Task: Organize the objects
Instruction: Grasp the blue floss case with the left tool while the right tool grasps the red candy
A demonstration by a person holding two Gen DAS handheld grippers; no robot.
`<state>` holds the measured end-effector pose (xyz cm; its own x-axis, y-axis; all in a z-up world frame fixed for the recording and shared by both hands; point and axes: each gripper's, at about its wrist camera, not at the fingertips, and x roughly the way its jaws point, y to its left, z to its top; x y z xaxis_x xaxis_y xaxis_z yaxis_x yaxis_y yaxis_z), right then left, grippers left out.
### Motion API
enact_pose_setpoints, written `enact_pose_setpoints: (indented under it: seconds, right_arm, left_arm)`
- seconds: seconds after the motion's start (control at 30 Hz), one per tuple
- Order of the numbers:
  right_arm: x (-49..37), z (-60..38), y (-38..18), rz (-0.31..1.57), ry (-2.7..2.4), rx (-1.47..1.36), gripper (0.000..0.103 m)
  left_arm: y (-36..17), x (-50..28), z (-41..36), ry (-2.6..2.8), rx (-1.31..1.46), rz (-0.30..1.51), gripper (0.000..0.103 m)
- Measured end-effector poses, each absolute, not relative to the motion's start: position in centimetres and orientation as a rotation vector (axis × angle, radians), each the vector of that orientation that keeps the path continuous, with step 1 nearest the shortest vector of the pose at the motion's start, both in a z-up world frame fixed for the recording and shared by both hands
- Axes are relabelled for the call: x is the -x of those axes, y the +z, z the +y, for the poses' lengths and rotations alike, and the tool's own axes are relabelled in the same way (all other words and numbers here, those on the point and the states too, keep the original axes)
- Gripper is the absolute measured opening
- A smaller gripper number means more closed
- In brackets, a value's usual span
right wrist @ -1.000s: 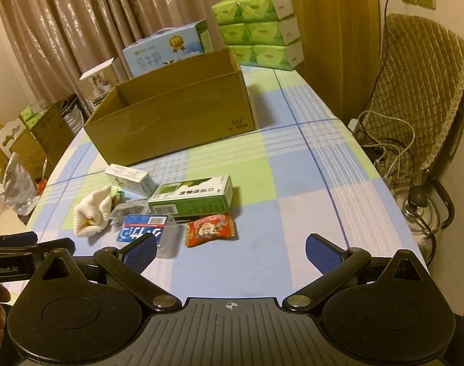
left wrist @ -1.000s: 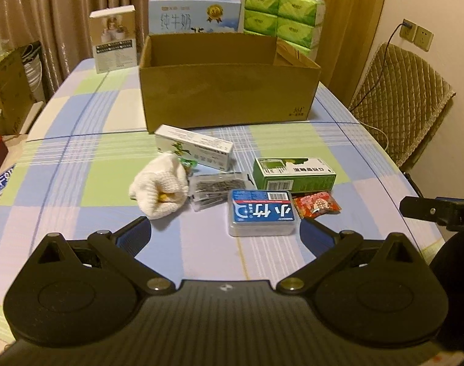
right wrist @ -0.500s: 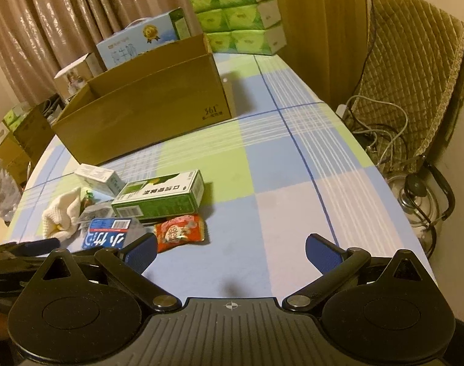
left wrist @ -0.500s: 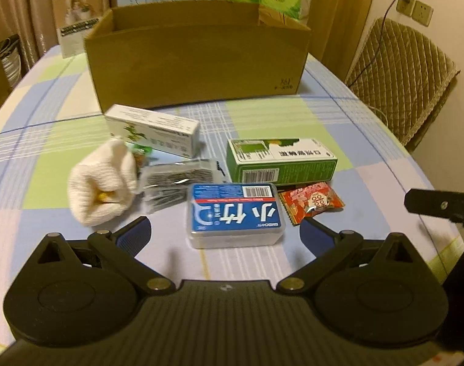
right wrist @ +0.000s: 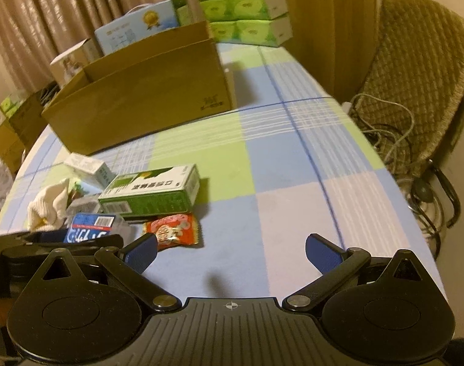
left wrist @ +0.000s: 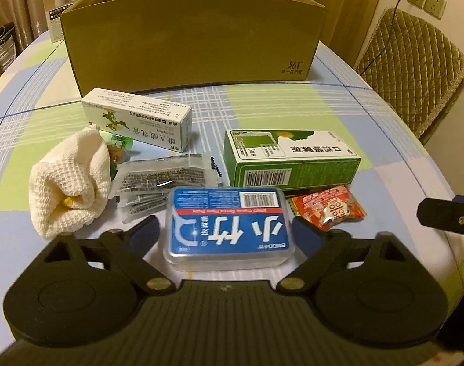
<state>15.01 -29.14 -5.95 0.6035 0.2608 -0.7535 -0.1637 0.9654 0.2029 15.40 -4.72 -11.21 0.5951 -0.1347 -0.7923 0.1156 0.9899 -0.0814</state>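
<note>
left gripper (left wrist: 226, 233): jaws closing, blue-labelled clear case (left wrist: 229, 224) sits between them; pads look just beside its short ends, no clear squeeze yet, so not a grip.
right gripper (right wrist: 230, 251): jaws wide apart, nothing between them, only bare tablecloth (right wrist: 293, 167) under it.
landmark: blue-labelled clear case, nearest item of the pile, flat on the tablecloth.
red snack packet (left wrist: 328, 209): just right of the case, near corner close to the right blue pad.
green carton (left wrist: 290, 158): directly behind the case, barcode end facing it, touching or nearly.
clear sachets (left wrist: 164, 180): behind-left of the case, one edge seems tucked beside it.
white cloth (left wrist: 71, 180): left of the case, past the sachets.
white carton (left wrist: 137, 119): further behind-left of the case, lying slanted.
cardboard box (left wrist: 195, 30): well behind the case, open top; likely drop target.
risk 1: case is smooth rounded plastic; off-centre pads could let it twist or squirt out on closing.
risk 2: right pad could snag the snack packet and drag it along.
risk 3: sachets may ride up with the case if an edge is trapped.
risk 4: lift too low and it clips the green carton or the box's near wall.
</note>
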Motion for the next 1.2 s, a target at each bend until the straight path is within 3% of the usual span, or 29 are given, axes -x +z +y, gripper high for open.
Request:
enact_pose_setpoints:
  seconds: [0.3, 0.47, 0.73, 0.93, 1.2]
  right_arm:
    - [-16.6, -25.1, -8.0, 0.886, 0.44, 0.074, 0.099]
    - [-17.8, -22.5, -9.5, 0.898, 0.493, 0.291, 0.083]
    - [-19.0, -21.4, -11.3, 0.879, 0.626, 0.367, 0.076]
    - [-18.6, -20.8, -10.6, 0.92, 0.642, 0.32, 0.037]
    - [-15.7, -20.1, -10.1, 0.954, 0.651, 0.273, 0.038]
  left_arm:
    - [-10.3, -13.9, -1.8, -0.147, -0.05, 0.916, 0.084]
    - [-10.4, -13.6, 0.1, -0.132, -0.034, 0.919, 0.084]
    - [-10.8, -13.4, 0.7, -0.135, 0.001, 0.914, 0.085]
    - [-10.9, -13.2, 0.8, -0.14, 0.013, 0.909, 0.085]
    - [-10.9, -12.7, 0.5, -0.149, 0.001, 0.903, 0.085]
